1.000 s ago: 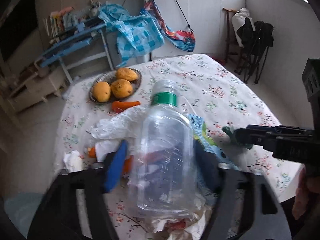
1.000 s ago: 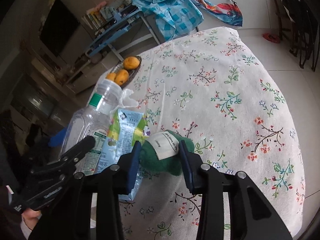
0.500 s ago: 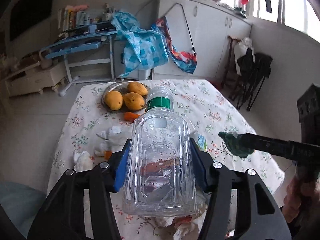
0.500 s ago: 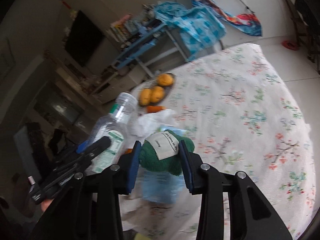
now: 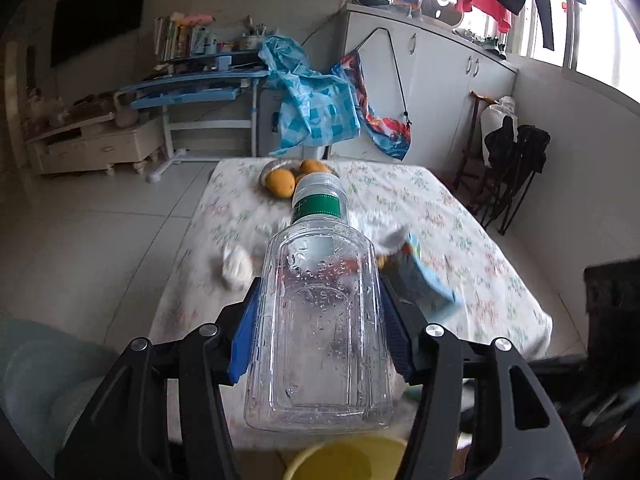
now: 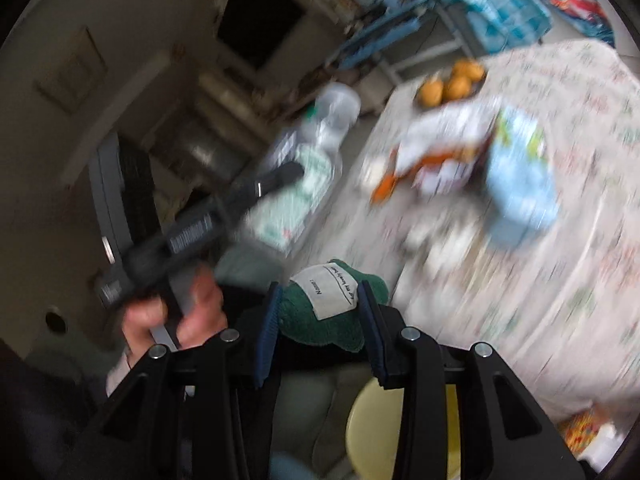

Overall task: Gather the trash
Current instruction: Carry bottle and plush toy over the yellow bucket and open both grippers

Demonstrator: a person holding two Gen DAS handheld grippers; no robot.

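Note:
My left gripper (image 5: 318,332) is shut on a clear empty plastic bottle (image 5: 320,312) with a green band at its neck, held off the near edge of the table. It also shows blurred in the right wrist view (image 6: 304,176). My right gripper (image 6: 320,320) is shut on a dark green fuzzy scrap with a white label (image 6: 332,312). A yellow bin (image 5: 344,460) sits just below both grippers; its rim shows in the right wrist view (image 6: 364,424). On the floral tablecloth (image 5: 420,208) lie a blue carton (image 5: 428,280), white crumpled paper (image 5: 236,268) and orange peel (image 6: 386,186).
A plate of mangoes (image 5: 284,180) sits at the table's far end. A blue desk (image 5: 192,88) and a blue checked bag (image 5: 316,108) stand behind it. White cabinets (image 5: 432,92) and a folded black chair (image 5: 512,172) are to the right.
Both grippers have pulled back from the table toward its near edge with their loads. The yellow bin has come into view below them. The right view is now blurred.

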